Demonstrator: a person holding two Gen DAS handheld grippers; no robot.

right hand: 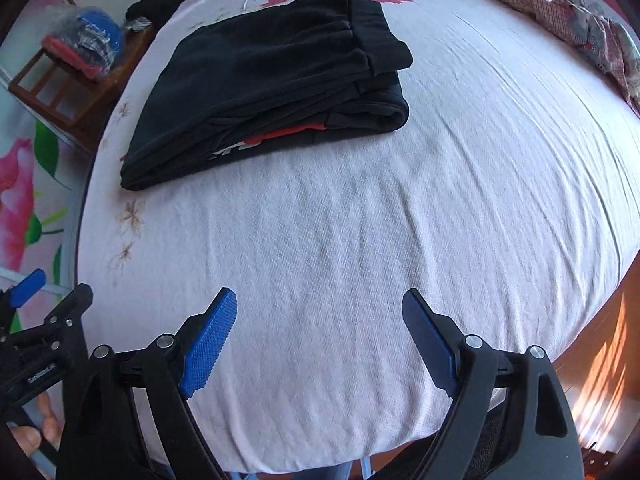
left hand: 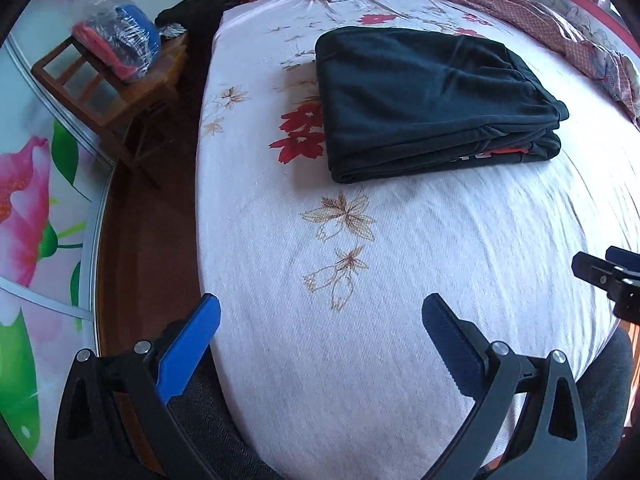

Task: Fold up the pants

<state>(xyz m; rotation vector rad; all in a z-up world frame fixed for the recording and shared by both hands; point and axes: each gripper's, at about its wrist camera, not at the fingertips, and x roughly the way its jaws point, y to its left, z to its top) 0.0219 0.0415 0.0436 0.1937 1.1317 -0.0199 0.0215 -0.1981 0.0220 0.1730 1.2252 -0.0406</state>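
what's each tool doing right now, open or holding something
Left tool: open, nothing between its fingers, above the bed sheet.
Right tool: open, holding nothing; the folded black pants lie apart from it on the bed.

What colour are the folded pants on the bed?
Black pants, with a red and white print peeking between layers; clearest in the right wrist view.

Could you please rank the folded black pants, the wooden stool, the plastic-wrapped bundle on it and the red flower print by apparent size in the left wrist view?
1. folded black pants, clearly largest.
2. wooden stool.
3. plastic-wrapped bundle.
4. red flower print, partly hidden under the pants; close to the bundle, so unsure.
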